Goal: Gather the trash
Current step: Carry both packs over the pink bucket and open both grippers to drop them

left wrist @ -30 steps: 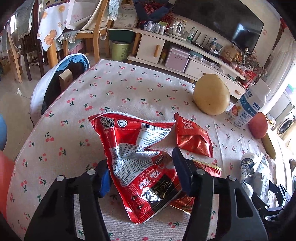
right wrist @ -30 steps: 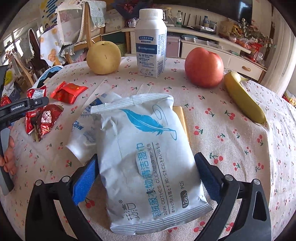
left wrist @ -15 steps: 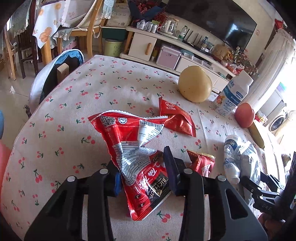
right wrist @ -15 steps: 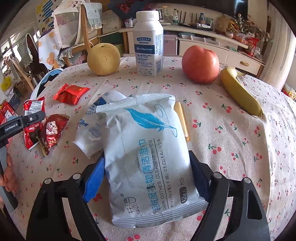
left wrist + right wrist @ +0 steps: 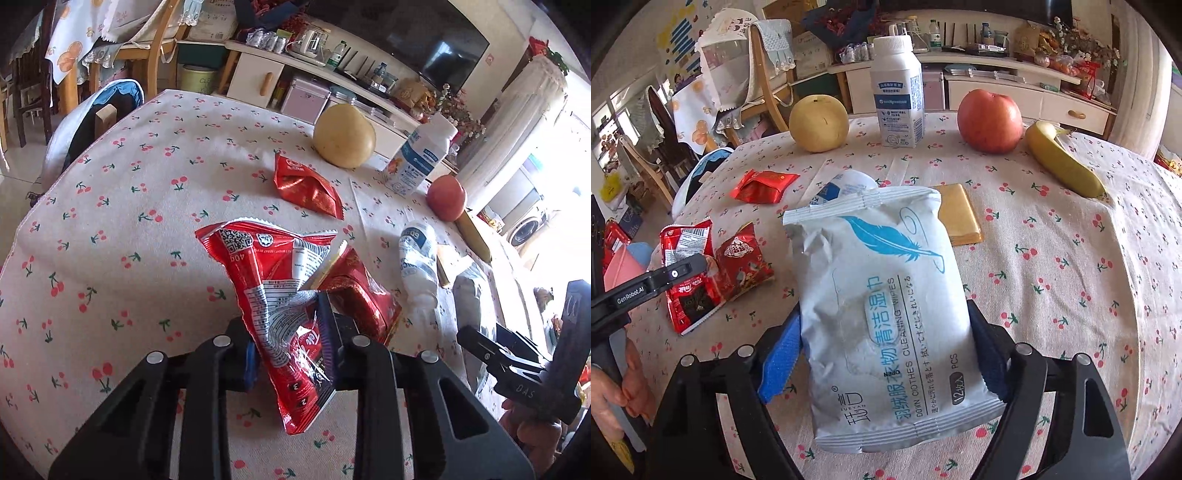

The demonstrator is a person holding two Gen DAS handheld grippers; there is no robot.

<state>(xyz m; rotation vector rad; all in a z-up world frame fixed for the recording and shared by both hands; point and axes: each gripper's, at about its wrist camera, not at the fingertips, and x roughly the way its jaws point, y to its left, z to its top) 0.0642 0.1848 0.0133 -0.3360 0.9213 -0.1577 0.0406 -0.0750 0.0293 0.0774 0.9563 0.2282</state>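
Observation:
My left gripper (image 5: 288, 343) is shut on a crumpled red snack wrapper (image 5: 266, 266), pinching its lower half; the right wrist view shows the same wrapper (image 5: 687, 258) at the far left. My right gripper (image 5: 886, 350) is shut on a grey wipes pack (image 5: 882, 280), with a blue pad pressed against each long side. A dark red packet (image 5: 358, 295) lies just right of the held wrapper. A small red packet (image 5: 306, 188) lies farther back. A crushed white and blue bottle (image 5: 417, 254) and a gold packet (image 5: 958, 214) lie behind the wipes pack.
A pear (image 5: 818, 123), a white milk bottle (image 5: 899, 96), an apple (image 5: 990, 122) and a banana (image 5: 1063, 166) stand along the far side of the cherry-print tablecloth (image 5: 110, 221). A chair back (image 5: 107, 110) stands beyond the table's far left edge.
The left jaws closed onto the red wrapper and crumpled it upward. The right jaws narrowed until both pads met the wipes pack's sides.

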